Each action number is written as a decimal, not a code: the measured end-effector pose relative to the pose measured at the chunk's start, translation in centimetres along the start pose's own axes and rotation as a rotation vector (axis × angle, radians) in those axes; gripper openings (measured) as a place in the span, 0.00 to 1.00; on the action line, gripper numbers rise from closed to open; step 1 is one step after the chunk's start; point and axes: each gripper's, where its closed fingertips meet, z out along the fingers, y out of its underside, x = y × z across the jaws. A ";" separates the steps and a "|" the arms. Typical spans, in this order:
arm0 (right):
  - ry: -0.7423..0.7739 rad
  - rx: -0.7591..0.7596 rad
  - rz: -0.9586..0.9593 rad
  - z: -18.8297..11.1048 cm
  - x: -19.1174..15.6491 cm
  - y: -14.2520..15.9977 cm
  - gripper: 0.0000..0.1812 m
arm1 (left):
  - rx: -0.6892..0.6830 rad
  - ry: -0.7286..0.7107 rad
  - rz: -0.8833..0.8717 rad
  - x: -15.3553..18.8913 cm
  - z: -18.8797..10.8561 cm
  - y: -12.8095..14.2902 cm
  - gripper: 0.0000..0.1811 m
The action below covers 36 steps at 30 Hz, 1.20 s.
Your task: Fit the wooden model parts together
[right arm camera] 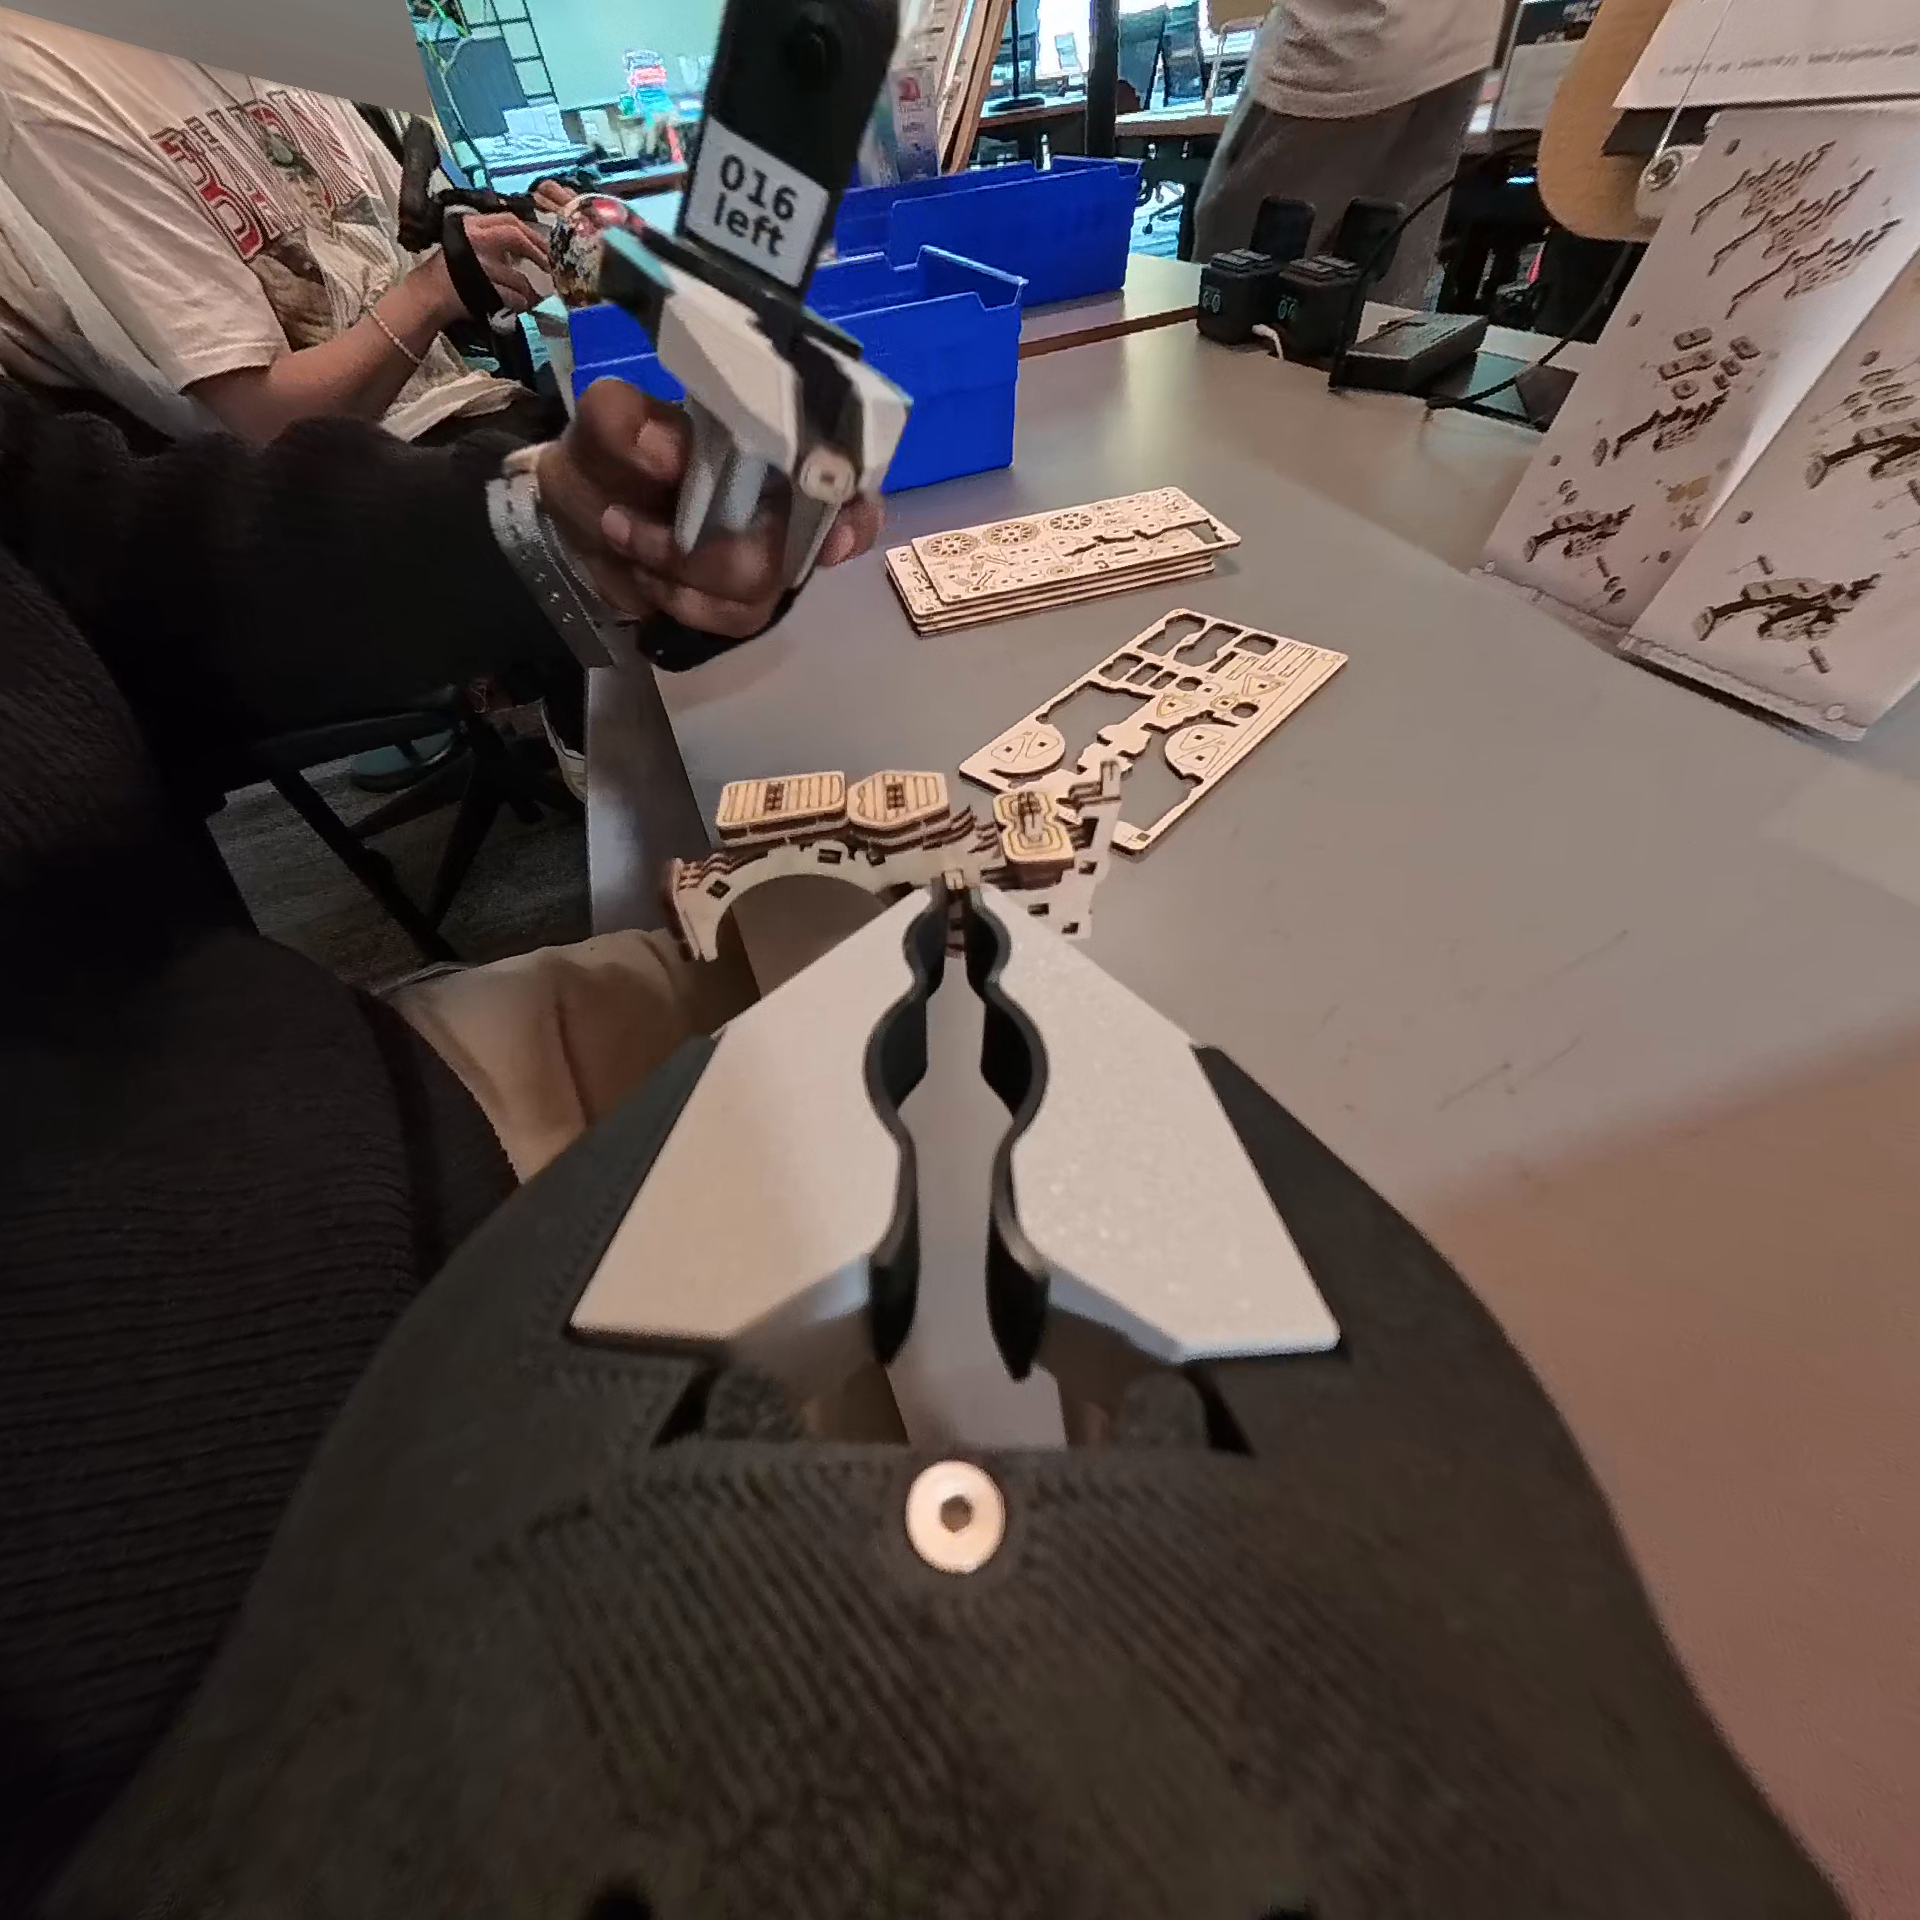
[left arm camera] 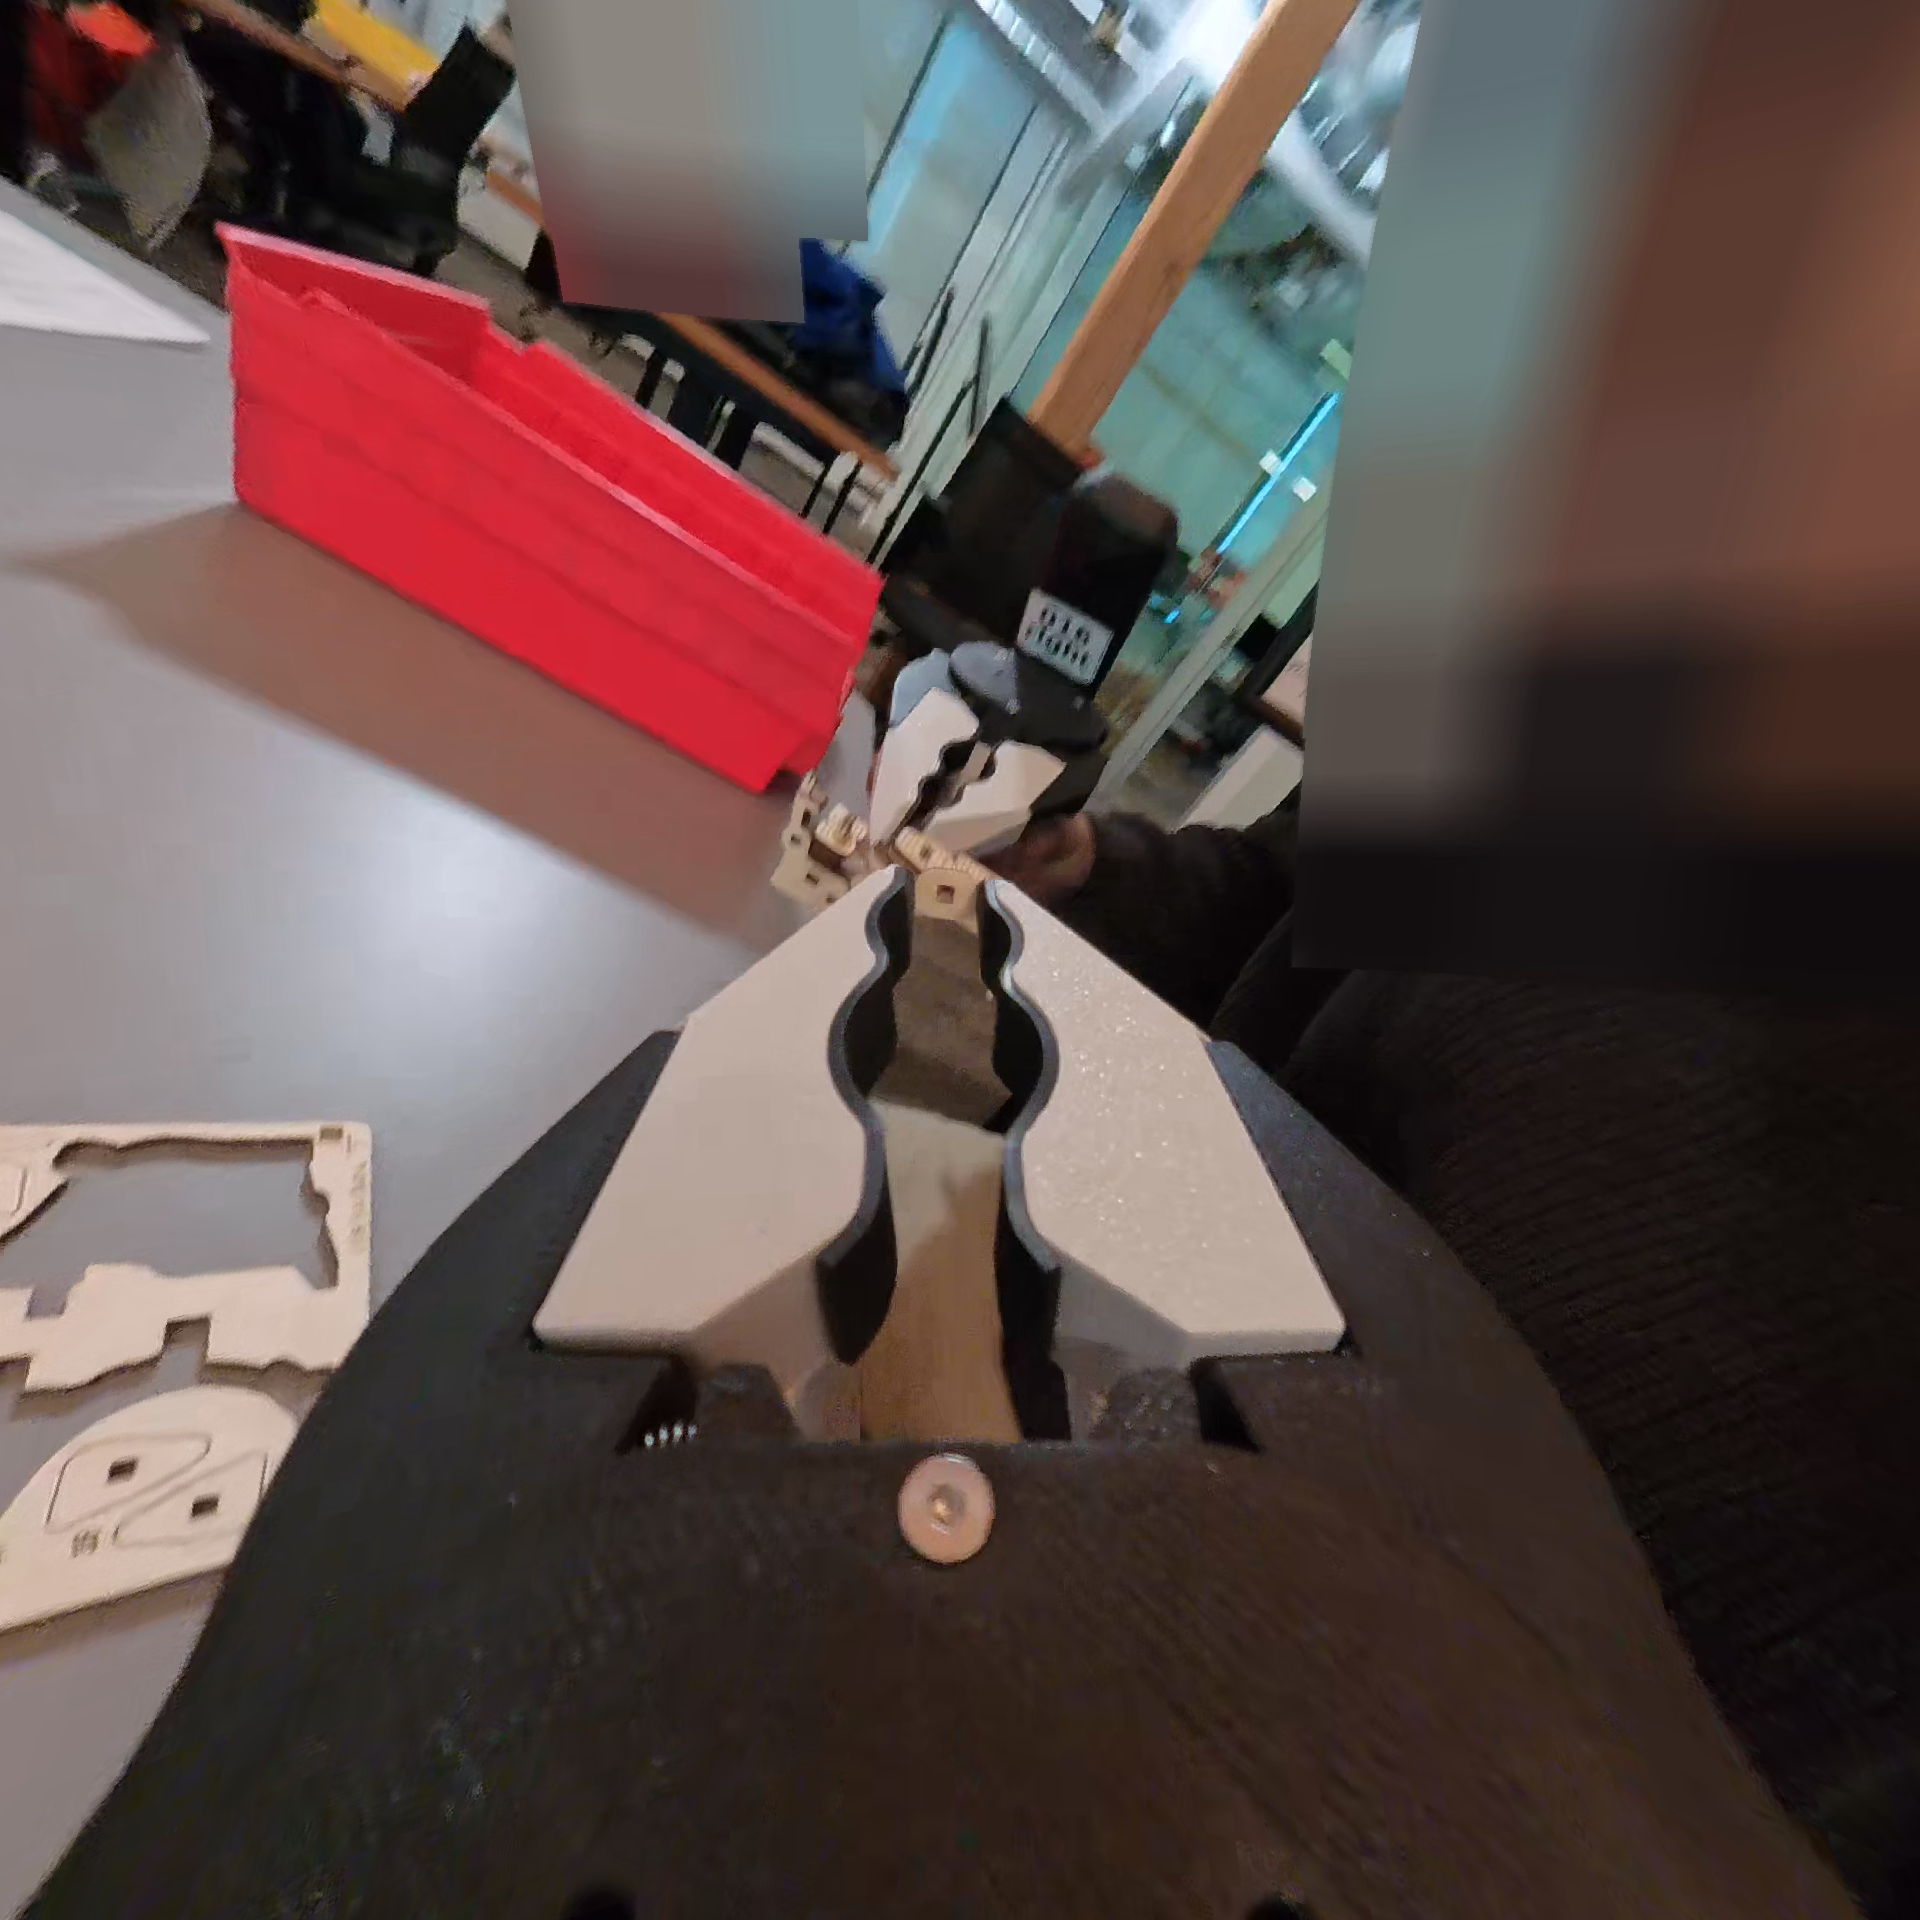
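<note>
Right wrist view: right gripper [right arm camera: 954,914] clamped on half-built wooden model [right arm camera: 894,842] at frame centre, left gripper [left arm camera: 948,899] pinching small wooden piece [left arm camera: 943,889], part sheets [right arm camera: 1153,727] mostly unpunched, so probably early-to-mid assembly, plenty left.

There are two grippers, the left gripper [left arm camera: 943,902] and the right gripper [right arm camera: 956,916], one red bin [left arm camera: 540,499], two blue bins [right arm camera: 914,343], one wooden model [right arm camera: 894,842], one loose wooden sheet [right arm camera: 1164,717], and one stack of wooden sheets [right arm camera: 1060,556] on one grey table [right arm camera: 1455,935].
</note>
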 end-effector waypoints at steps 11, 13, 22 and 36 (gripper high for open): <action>0.025 -0.138 0.041 0.8 1.0 2.9 0.01 | -0.210 -0.289 0.002 -1.3 0.7 7.2 0.06; 0.035 -0.162 0.057 0.8 1.4 3.6 0.01 | -0.235 -0.319 0.016 -1.8 0.9 7.6 0.06; 0.034 -0.190 0.168 1.1 2.6 5.1 0.01 | -0.261 -0.288 0.015 -1.4 1.3 8.5 0.06; 0.101 -0.348 0.166 0.2 3.6 8.2 0.00 | -0.247 -0.236 0.013 -1.3 1.3 8.4 0.06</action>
